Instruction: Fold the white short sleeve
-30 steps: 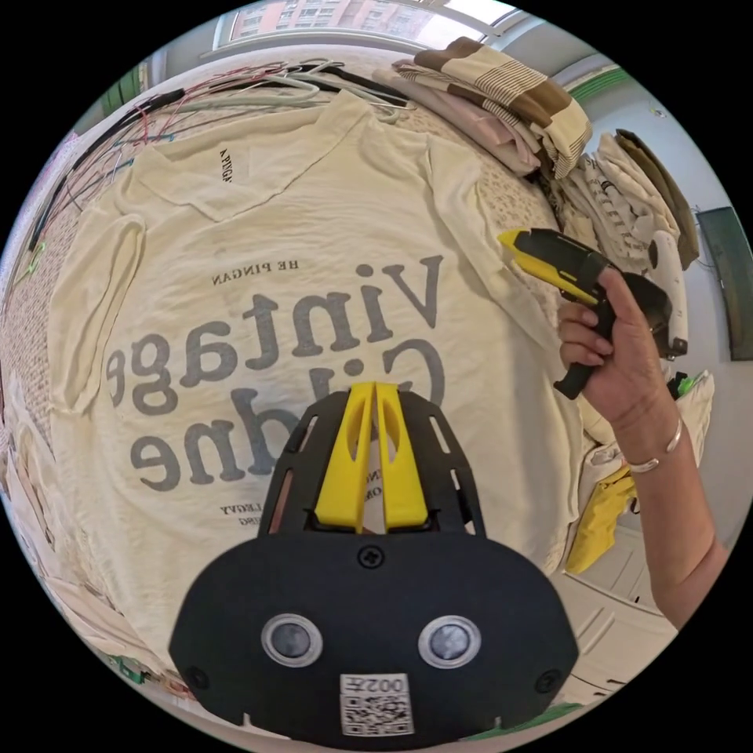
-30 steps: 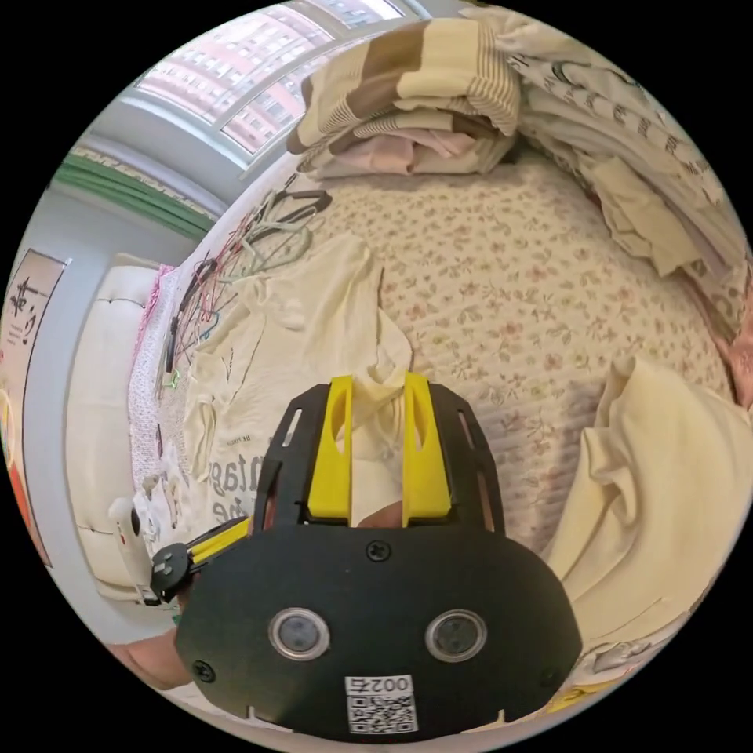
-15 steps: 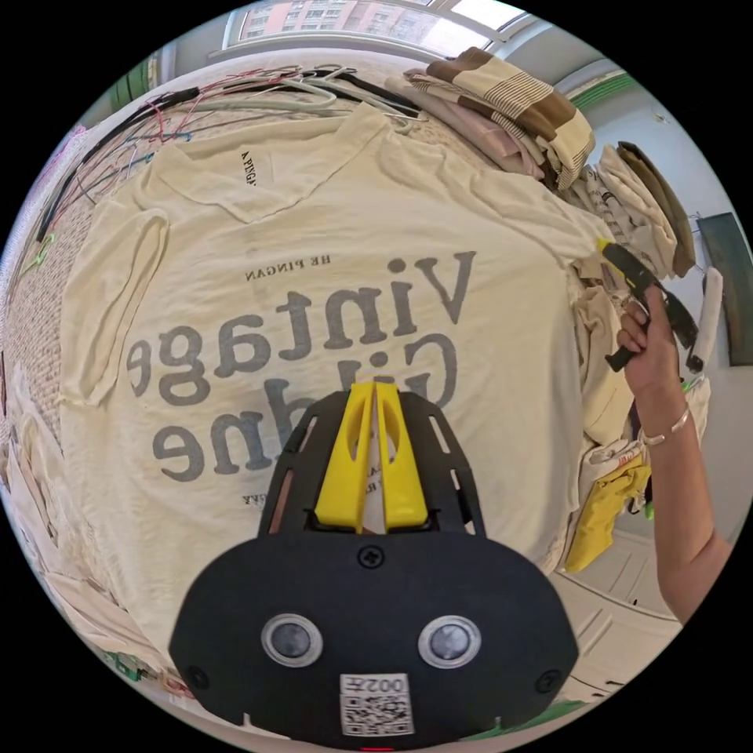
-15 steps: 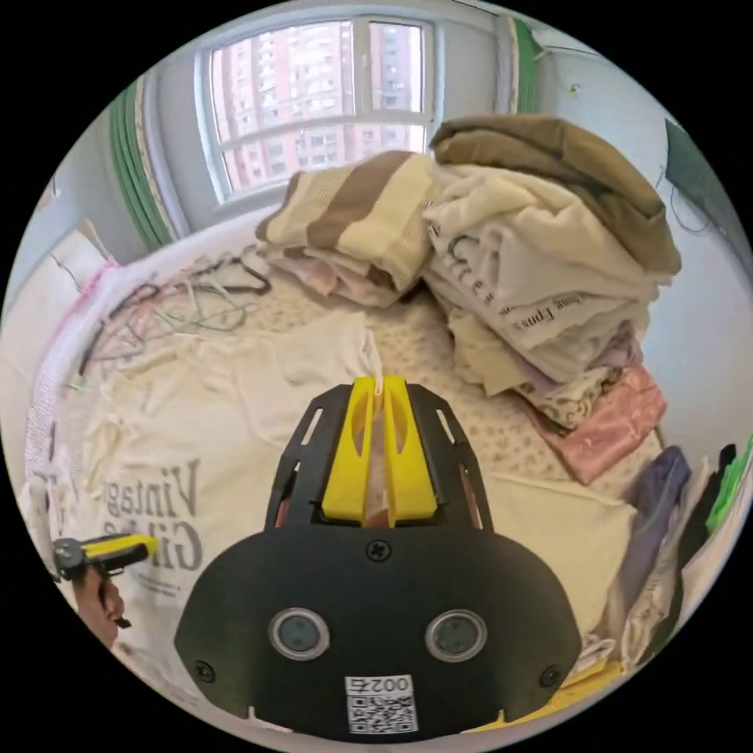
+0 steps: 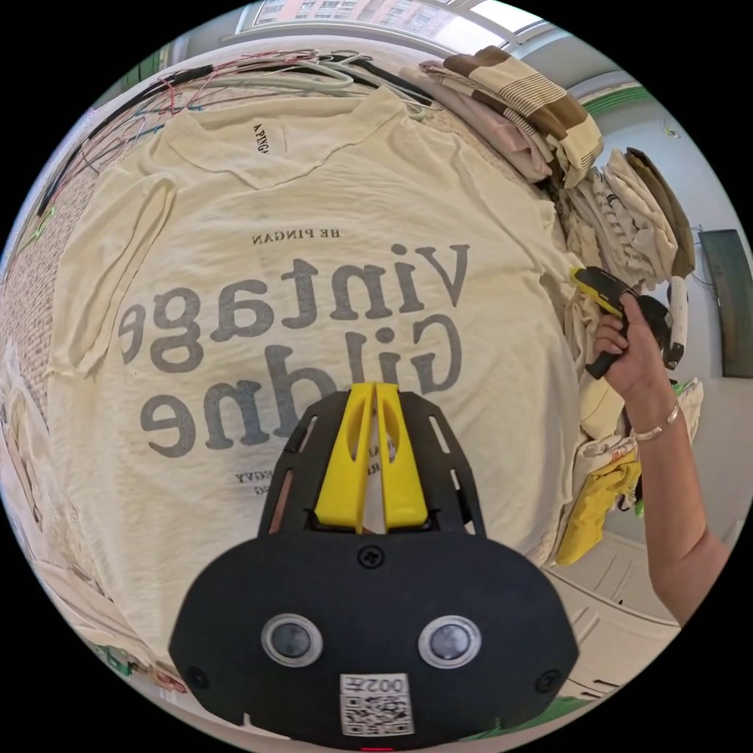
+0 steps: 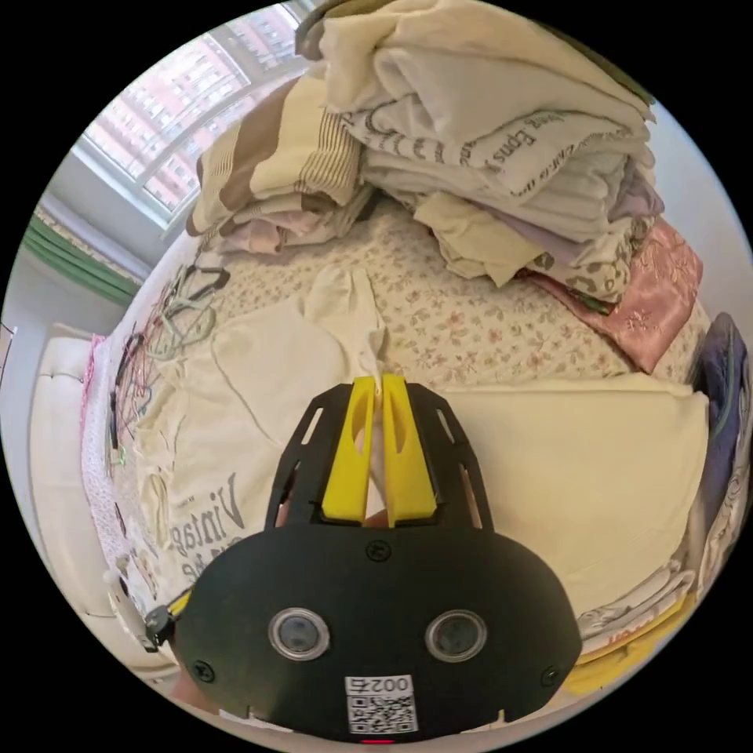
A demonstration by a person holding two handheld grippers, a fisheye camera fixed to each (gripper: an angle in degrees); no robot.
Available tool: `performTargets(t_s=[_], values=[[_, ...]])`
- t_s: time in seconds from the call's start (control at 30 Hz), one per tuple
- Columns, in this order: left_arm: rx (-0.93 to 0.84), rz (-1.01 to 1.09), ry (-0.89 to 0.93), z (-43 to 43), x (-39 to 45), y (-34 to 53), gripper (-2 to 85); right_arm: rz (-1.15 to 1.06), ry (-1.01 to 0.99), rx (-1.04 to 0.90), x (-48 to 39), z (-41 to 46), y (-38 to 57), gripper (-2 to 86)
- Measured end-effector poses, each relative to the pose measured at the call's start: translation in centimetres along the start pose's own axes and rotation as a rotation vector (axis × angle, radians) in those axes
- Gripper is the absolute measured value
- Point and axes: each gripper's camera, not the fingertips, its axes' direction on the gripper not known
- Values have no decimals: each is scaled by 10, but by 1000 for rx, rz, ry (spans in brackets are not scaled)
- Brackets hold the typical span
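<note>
Cream short-sleeve T-shirt [image 5: 314, 314] lies face up, spread across the floral bedspread [image 6: 502, 314]. Your right hand-held gripper [image 6: 375, 384] is clenched on the sleeve tip [image 6: 369, 345]; your left hand-held gripper [image 5: 375, 388] is closed on nothing, above the printed chest. Draw the sleeve taut and low before folding it inward, well clear of the stacked laundry [image 6: 502, 157].

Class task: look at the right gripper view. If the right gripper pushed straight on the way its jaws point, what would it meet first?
The right gripper is shut on a pinched ridge of the white short sleeve shirt. Straight ahead lies more of that sleeve, then the floral bedspread and the pile of folded clothes; depth is unclear.
</note>
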Motion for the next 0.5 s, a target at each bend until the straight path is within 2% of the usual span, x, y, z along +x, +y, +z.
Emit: performTargets(t_s=[0.07, 0.17, 0.2, 0.27, 0.37, 0.5], values=[[-2, -6, 21, 4, -1, 5, -9, -164, 55, 118, -43, -19, 6, -2], [3, -11, 36, 9, -1, 11, -9, -646, 107, 262, -139, -33, 48, 2], [7, -12, 38, 9, -1, 12, -9, -825, 100, 241, -168, -27, 72, 5], [29, -15, 43, 7, -2, 16, -10, -979, 148, 185, -197, -10, 103, 16], [60, -14, 46, 3, -4, 13, -11, -1070, 199, 48, -210, 14, 135, 54], [104, 19, 74, -4, -4, -2, -8, -977, 163, 51, -198, -3, 149, 85]])
